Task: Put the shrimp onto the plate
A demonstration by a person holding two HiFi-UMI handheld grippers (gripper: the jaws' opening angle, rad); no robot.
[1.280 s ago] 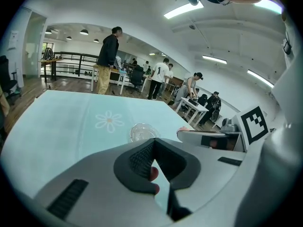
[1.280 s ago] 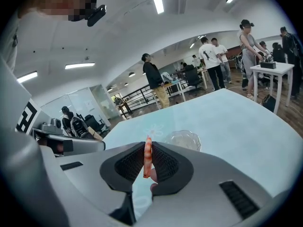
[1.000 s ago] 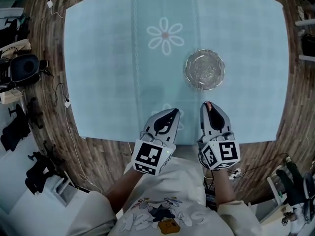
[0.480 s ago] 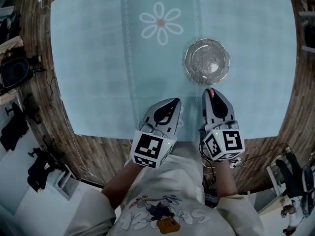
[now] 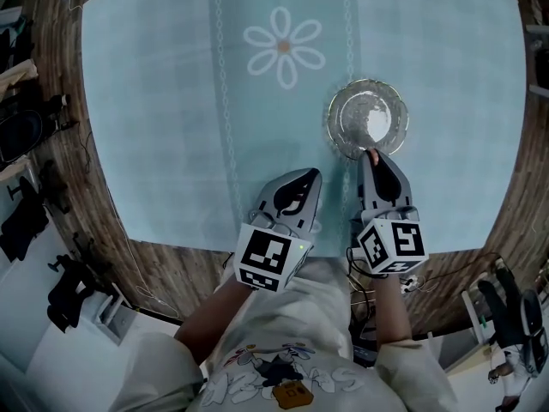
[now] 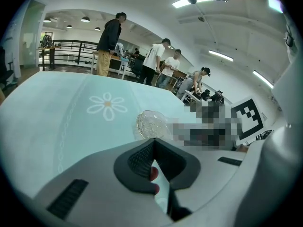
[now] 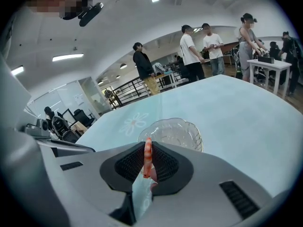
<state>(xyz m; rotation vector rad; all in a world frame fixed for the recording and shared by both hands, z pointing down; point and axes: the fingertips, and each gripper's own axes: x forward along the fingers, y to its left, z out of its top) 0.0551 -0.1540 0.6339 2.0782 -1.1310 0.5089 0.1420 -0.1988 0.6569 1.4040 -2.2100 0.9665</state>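
Pale blue tablecloth (image 5: 163,101) with a white daisy motif (image 5: 284,47) over a round wooden table (image 5: 184,269). Left gripper (image 5: 309,175): low over the near edge of the cloth, jaws drawn together at the tips, nothing clamped between the pads. Right gripper (image 5: 371,154): just beside it, jaws pressed on a shrimp (image 7: 147,156), orange-banded, standing upright between the pads, its tips at the near rim of the plate (image 5: 356,110). Plate: clear glass with a scalloped edge, right of the daisy, holding nothing.

Plate (image 5: 353,114) clear, glossy (glass); tablecloth (image 5: 171,101) matt.
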